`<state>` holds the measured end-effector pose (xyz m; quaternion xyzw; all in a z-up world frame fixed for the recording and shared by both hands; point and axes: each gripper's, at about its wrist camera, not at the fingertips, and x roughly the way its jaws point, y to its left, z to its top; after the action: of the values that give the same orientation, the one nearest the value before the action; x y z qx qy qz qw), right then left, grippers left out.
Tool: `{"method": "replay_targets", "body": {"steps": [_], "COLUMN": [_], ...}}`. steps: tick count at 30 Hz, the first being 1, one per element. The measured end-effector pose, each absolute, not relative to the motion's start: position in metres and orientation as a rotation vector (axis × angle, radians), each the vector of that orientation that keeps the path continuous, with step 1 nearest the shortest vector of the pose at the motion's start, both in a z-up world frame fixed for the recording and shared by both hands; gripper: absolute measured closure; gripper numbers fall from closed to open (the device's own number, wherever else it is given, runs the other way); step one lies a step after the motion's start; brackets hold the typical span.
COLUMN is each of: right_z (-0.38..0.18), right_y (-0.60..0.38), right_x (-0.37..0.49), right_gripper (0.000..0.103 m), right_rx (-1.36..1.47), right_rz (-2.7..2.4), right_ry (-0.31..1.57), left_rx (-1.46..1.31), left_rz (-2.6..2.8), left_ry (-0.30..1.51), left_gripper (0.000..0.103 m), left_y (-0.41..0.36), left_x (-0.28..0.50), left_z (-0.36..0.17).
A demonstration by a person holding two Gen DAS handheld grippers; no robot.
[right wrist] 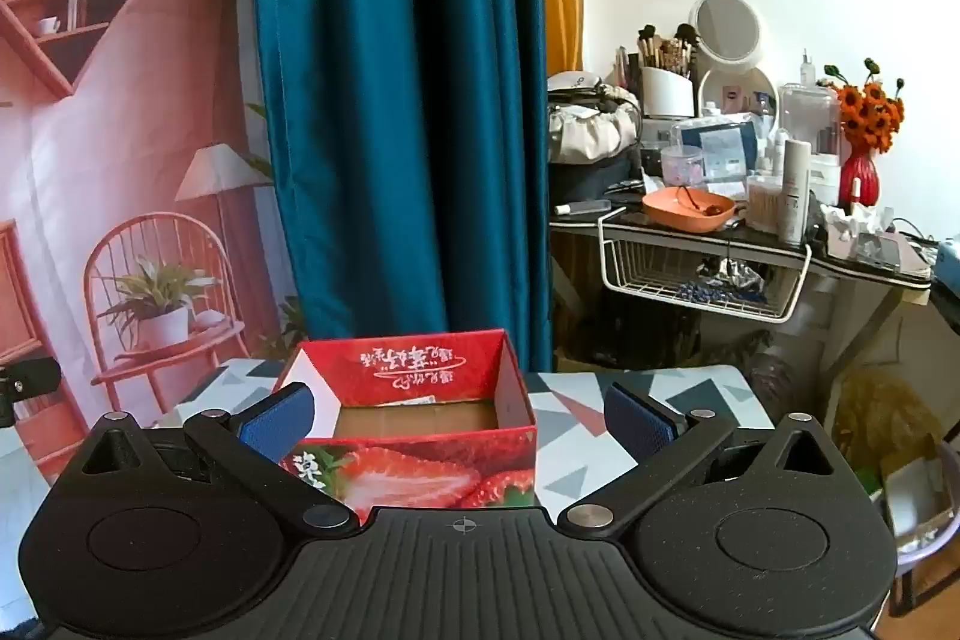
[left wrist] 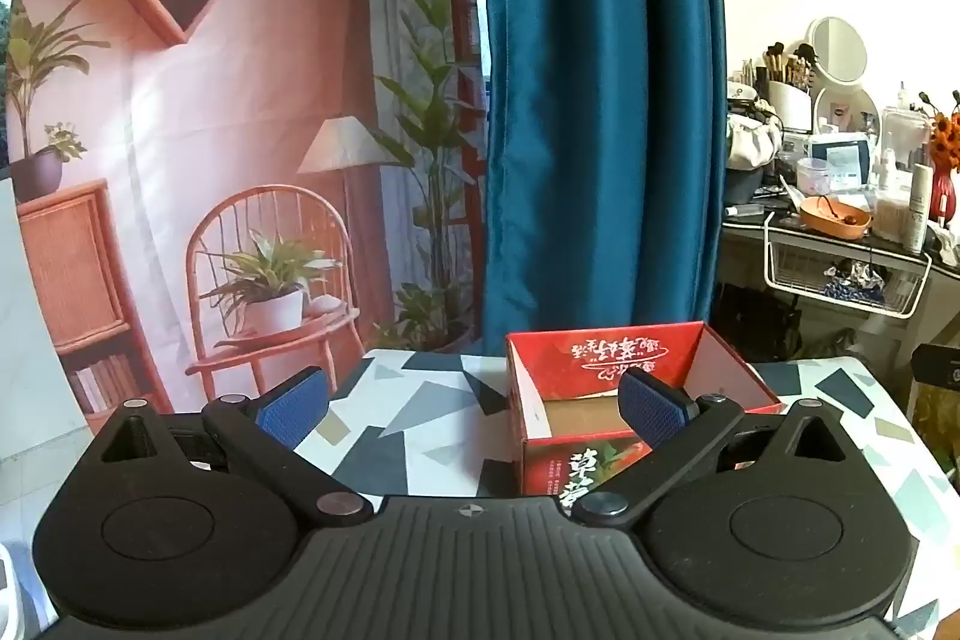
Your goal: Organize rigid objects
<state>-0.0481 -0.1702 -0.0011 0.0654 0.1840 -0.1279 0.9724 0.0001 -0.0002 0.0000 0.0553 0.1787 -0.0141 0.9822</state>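
An open red strawberry box (left wrist: 606, 358) stands on the table with the geometric-patterned cloth (left wrist: 414, 418). Its brown cardboard floor looks bare. My left gripper (left wrist: 474, 409) is open and empty, held above the table, with its right pad over the box's near left part. In the right wrist view the same box (right wrist: 420, 472) sits just ahead, between the fingers and toward the left one. My right gripper (right wrist: 459, 418) is open and empty. No loose objects show on the table in either view.
A blue curtain (left wrist: 600, 100) and a printed room backdrop (left wrist: 210, 130) hang behind the table. A cluttered dressing table (right wrist: 750, 226) with a mirror, bottles, an orange bowl and a wire basket stands at the right, beyond the table's far edge.
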Motion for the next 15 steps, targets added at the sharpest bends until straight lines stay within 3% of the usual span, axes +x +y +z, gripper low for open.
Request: {"method": "replay_targets", "body": {"steps": [5, 15], "right_z": [-0.001, 0.0], "right_y": [-0.169, -0.17], "right_x": [-0.047, -0.045], "right_gripper": [0.0, 0.0], "right_rx": [0.127, 0.122], "right_rz": [-0.258, -0.263], "right_ry": [0.364, 0.37], "left_rx": [0.085, 0.117], "left_rz": [-0.06, -0.084], "left_ry": [0.428, 0.357], "left_gripper": [0.0, 0.0], "left_y": [0.005, 0.003], "left_x": [0.015, 0.0], "left_z": [0.001, 0.002]}}
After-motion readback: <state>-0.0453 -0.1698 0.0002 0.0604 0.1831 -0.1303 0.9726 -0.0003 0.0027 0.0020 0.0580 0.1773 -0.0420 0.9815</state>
